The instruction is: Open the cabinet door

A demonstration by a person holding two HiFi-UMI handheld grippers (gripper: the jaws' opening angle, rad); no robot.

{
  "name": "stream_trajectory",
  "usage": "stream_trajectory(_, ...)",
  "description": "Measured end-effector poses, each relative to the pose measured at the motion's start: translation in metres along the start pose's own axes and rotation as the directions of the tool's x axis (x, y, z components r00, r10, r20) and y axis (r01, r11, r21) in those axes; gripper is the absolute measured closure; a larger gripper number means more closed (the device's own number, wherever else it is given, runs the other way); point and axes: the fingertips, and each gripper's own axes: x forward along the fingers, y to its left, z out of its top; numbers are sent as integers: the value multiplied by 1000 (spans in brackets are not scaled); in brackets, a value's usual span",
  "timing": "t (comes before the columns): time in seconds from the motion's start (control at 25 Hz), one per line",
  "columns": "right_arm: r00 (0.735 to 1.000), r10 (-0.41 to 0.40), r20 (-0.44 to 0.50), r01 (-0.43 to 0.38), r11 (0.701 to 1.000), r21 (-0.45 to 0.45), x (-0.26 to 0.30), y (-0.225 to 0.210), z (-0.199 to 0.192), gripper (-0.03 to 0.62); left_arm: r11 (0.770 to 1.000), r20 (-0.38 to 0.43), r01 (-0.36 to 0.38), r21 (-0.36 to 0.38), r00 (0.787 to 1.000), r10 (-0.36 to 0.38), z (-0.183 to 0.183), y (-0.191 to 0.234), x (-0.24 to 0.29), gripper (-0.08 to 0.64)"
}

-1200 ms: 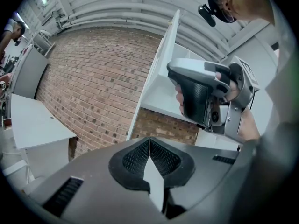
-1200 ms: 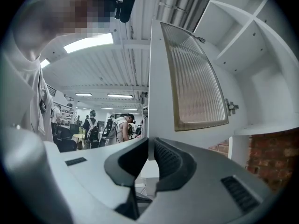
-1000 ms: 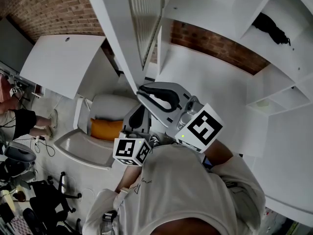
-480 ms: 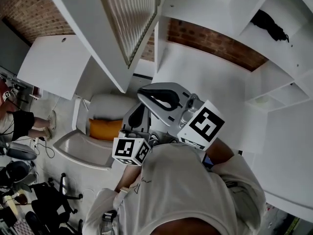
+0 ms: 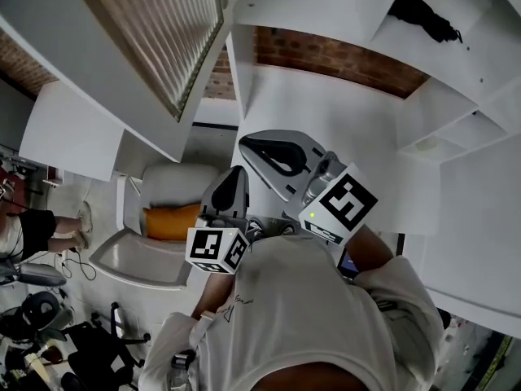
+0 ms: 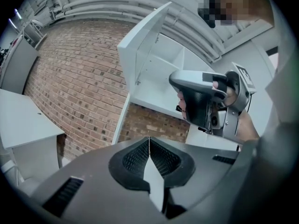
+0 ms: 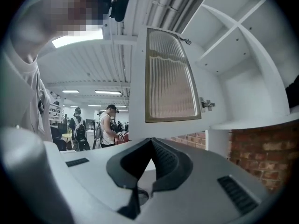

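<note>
The white cabinet door [image 5: 155, 31] with its ribbed glass panel stands swung wide open at the upper left of the head view. In the right gripper view the cabinet door [image 7: 170, 78] hangs ahead on its hinge [image 7: 207, 104]. My right gripper [image 5: 246, 143] is shut and holds nothing, below the door's lower edge and apart from it. My left gripper [image 5: 238, 173] sits just left of and below it, also shut and empty. In the left gripper view the right gripper [image 6: 198, 101] shows in front of the open cabinet [image 6: 159, 73].
White open shelves [image 5: 342, 6] fill the top right, with a black object [image 5: 423, 10] in one compartment. A brick wall [image 5: 326, 55] backs the lower bay. A white armchair with an orange cushion [image 5: 171, 218] and a white desk [image 5: 65, 133] stand at left. People [image 7: 110, 125] stand far behind.
The door has swung further open, away to the left of the right gripper, which was at its edge. Both grippers shifted a little.
</note>
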Motion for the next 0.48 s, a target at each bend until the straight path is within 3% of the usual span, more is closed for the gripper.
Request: stream_trajectory(0.48, 990, -133, -46, 134, 991, 21, -41, -29, -16, 569, 997, -23, 76, 7, 997, -76, -7, -27, 14, 543)
